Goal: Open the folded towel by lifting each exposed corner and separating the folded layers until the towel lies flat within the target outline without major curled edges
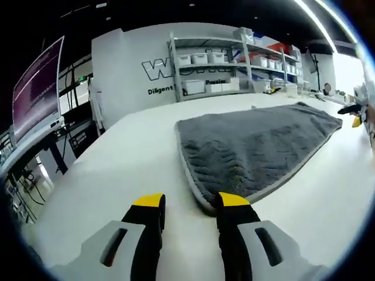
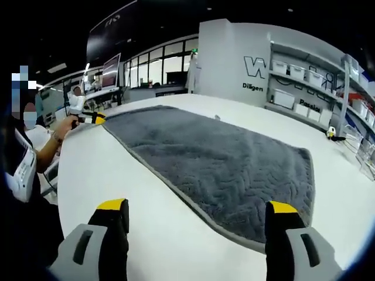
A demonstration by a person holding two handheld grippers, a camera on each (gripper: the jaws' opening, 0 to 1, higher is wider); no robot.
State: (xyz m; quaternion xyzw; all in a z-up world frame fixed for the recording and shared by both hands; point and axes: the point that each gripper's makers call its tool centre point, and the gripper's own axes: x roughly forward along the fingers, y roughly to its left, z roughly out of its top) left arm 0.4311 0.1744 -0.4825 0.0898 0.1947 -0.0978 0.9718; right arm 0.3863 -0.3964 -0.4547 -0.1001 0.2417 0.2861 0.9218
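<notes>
Shelf bins' (image 1: 200, 58) contents (perhaps boxes) unreadable.

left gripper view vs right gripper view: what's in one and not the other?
Left gripper view: a monitor on a desk at its left, and its own gripper, jaws open, one tip at the towel's near edge.

Right gripper view: a person's hand holding the left gripper at the towel's far corner, and the right gripper, jaws wide open, short of the towel.

Both: the grey towel spread on the white table, and the shelves of bins.
</notes>
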